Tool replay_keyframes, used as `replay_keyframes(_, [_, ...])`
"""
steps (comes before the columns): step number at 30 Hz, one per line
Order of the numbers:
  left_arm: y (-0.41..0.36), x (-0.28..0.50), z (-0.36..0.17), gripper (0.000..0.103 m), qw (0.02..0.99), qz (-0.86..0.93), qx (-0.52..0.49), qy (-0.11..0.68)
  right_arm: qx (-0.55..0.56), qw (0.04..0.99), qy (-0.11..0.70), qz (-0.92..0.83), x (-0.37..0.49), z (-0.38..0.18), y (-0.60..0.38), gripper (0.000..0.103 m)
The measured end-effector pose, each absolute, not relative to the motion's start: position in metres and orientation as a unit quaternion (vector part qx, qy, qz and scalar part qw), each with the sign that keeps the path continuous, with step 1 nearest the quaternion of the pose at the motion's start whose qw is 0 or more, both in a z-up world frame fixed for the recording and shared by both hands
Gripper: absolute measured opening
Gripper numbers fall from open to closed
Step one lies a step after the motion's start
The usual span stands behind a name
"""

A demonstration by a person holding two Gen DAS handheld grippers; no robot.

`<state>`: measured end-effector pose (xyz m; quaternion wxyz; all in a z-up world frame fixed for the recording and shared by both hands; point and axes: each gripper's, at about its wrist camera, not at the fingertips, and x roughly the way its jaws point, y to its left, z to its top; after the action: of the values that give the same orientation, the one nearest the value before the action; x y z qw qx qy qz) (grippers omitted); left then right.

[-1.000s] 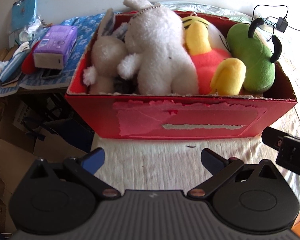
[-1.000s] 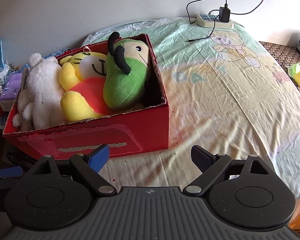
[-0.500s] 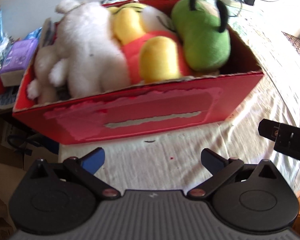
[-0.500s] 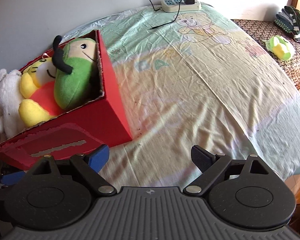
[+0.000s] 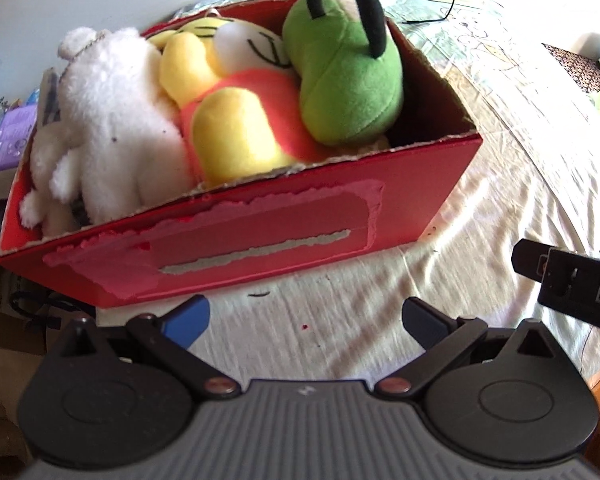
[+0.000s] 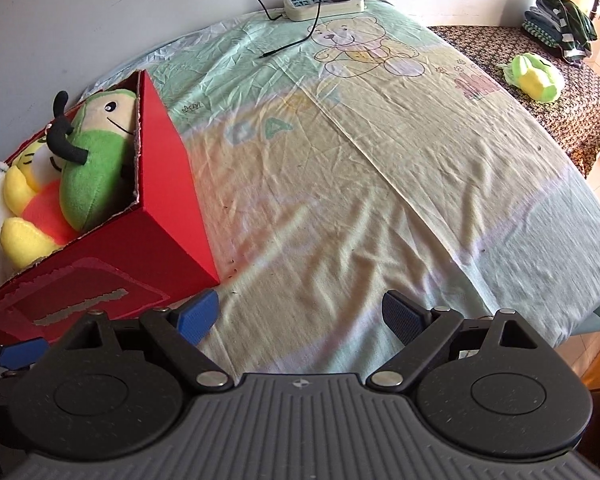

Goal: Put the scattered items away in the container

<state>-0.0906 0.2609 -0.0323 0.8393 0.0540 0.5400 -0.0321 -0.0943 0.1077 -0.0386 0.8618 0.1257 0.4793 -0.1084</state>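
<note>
Both grippers, left and right, hang wide open and empty just in front of the red box. Inside the box lie a white plush, a yellow plush and a green plush. Right of the box, the sheet looks bare. Judged nearly finished: scan for stray toys before reaching, and keep fingers wide.

A home bedroom. A cartoon-bear bedsheet covers the bed. Folded clothes lie at two o'clock.
</note>
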Motion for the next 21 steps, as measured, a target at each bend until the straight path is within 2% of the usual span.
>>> replay_keyframes(21, [0.351, -0.106, -0.027, 0.102, 0.838, 0.062, -0.006, 0.542, 0.066, 0.869, 0.490, 0.002, -0.073, -0.042, 0.183, 0.091])
